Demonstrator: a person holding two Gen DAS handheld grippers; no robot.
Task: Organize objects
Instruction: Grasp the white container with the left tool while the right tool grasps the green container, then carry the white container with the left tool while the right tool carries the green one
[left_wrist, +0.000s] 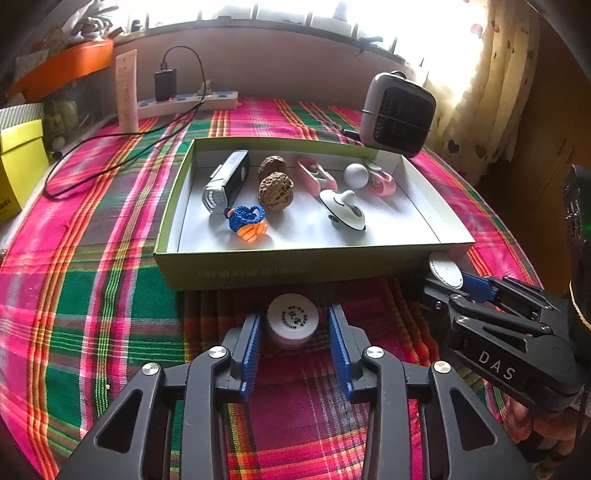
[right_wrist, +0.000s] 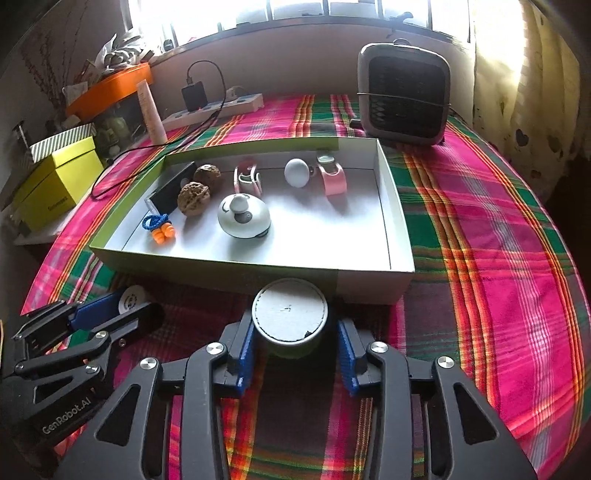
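Left wrist view: mounted just behind the left fingers (left_wrist: 255, 343), looking forward and steeply down along them; very near the plaid-covered surface (left_wrist: 92, 295); beyond the fingertips, the open box (left_wrist: 236, 271), then the window wall; right fingers (left_wrist: 476, 288) entering from the right side.

Right wrist view: same arrangement behind the right fingers (right_wrist: 245, 354), tilted down, close to the surface (right_wrist: 498, 295); box (right_wrist: 373, 288) straight ahead of the fingertips; left fingers (right_wrist: 96, 310) entering from the left side.

Shared between both: the box and its contents, the fan heater (left_wrist: 397, 112) (right_wrist: 404, 92), power strip (left_wrist: 188, 103) (right_wrist: 214, 109), yellow carton (left_wrist: 22, 162) (right_wrist: 59, 181), window; seen from neighbouring, nearly parallel positions.
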